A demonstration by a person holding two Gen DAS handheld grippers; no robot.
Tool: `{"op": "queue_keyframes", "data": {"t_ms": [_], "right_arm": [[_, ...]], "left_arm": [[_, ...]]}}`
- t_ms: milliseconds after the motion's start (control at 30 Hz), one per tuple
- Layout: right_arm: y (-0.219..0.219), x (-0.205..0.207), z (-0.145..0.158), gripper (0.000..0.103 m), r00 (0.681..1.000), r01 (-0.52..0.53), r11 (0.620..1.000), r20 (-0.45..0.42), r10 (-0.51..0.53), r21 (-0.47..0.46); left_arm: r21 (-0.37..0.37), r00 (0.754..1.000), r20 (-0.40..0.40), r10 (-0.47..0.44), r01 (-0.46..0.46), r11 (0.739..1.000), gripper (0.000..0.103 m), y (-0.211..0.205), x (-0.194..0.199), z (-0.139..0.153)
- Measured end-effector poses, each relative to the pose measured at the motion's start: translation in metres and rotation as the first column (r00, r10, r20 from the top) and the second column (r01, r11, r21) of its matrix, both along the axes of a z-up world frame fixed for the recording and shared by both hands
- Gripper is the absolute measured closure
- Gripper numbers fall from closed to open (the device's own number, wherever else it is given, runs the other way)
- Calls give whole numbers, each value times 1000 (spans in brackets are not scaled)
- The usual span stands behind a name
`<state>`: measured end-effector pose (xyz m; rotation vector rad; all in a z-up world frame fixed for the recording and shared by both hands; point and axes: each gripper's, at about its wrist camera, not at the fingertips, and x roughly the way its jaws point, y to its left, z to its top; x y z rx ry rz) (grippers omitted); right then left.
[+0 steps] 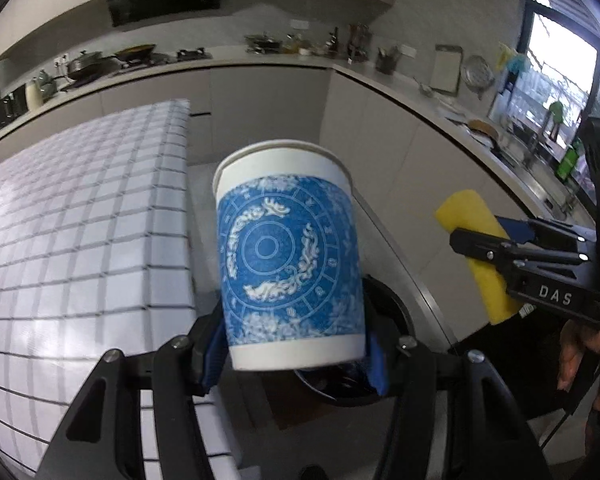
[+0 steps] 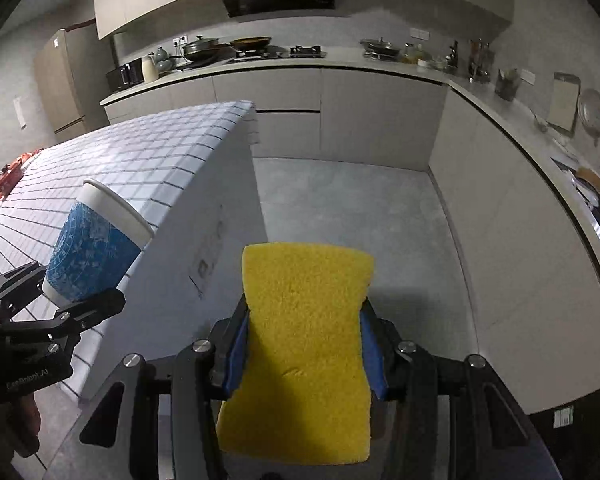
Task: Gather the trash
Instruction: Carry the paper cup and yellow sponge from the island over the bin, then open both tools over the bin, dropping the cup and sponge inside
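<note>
I have the left gripper point(image 1: 296, 354) pinching one paper cup point(image 1: 290, 256), white with a blue patterned band, near its base between the blue pads; the cup stands roughly upright in the jaws, off the table. The right gripper point(image 2: 306, 350) is clamped on one yellow sponge point(image 2: 306, 344), gripped at both long edges and standing on end. Left of both tools is one table point(image 2: 148, 160) under a white grid-checked cloth, its edge close beside the cup. Directly below the cup I see the dark rim of a round bin point(image 1: 396, 308) on the floor, mostly hidden by the cup and fingers. Grey floor point(image 2: 352, 208) lies ahead, bounded by an L-shaped counter point(image 2: 380, 66) carrying pans and bottles, too small to count.
</note>
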<state>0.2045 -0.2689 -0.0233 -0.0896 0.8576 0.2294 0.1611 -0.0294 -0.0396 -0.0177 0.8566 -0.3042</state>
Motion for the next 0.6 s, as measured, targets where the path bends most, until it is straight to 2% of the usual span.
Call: {"op": "queue_keyframes", "data": {"t_ms": [200,600], "right_arm": [[-29,-5,-30,53,998,-5,1000,-62,5,-3],[-51,0,-97,53,981,-88,996,-176,84,-19]], "left_arm": [[7,997,-73,-22,23,1000,46,-31,-5,-34],[10,981,-191,-39,42,999,45,-61,0,-90]]}}
